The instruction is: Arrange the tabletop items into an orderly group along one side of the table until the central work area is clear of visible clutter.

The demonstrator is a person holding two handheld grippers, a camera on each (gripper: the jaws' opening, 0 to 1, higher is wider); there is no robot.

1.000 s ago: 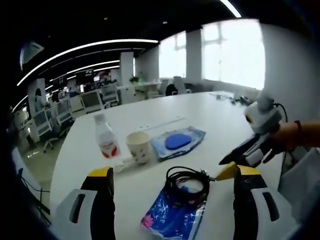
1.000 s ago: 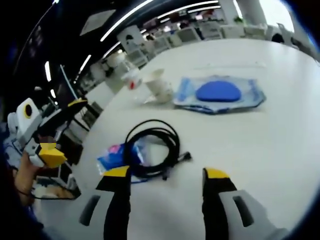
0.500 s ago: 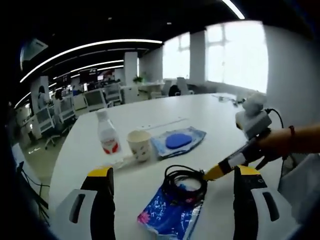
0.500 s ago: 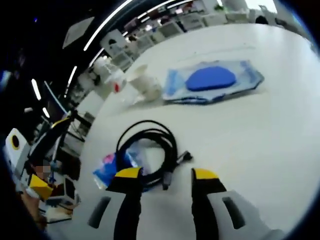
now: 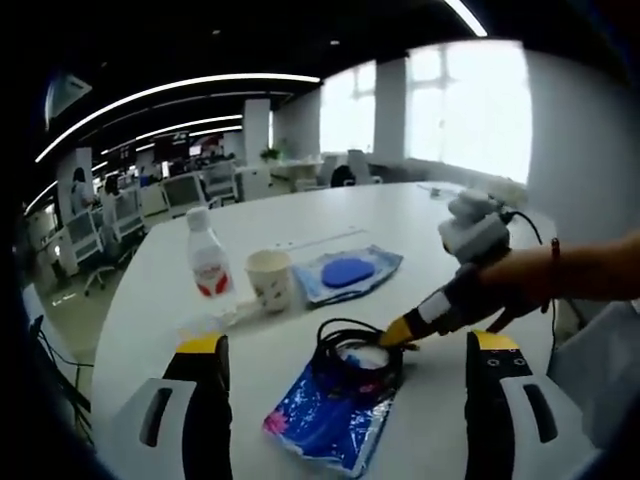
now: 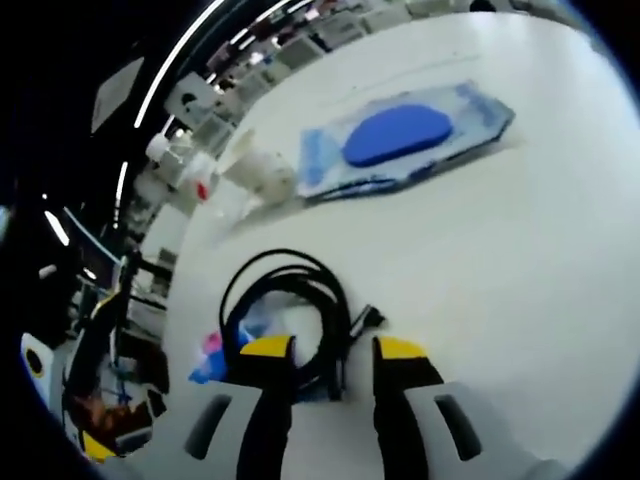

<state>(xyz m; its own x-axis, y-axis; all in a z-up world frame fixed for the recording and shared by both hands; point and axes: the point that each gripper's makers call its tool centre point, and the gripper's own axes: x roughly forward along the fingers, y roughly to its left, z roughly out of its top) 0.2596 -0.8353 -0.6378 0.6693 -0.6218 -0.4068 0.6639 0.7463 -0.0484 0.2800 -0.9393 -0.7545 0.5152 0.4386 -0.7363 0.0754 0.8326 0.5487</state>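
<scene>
A black cable coil [image 5: 352,345] lies on a blue patterned packet [image 5: 325,415] on the white table [image 5: 300,215]. My left gripper [image 5: 347,343] is open wide and held back from the coil, empty. My right gripper [image 5: 398,330], held by a hand [image 5: 530,280], reaches in from the right with its yellow tip at the coil's edge. In the right gripper view the right gripper [image 6: 331,348] is open with narrowed jaws, and the near side of the cable coil [image 6: 335,315] lies between them. I see no contact.
Farther back stand a small bottle with a red label [image 5: 207,262] and a paper cup [image 5: 268,280]. Beside them is a flat blue pouch with a blue oval [image 5: 347,272]. The pouch [image 6: 400,135] and cup [image 6: 262,172] lie beyond the coil. Office desks fill the background.
My right gripper has moved in to the cable coil, and its jaws have narrowed around the coil's near edge. The left gripper has stayed open.
</scene>
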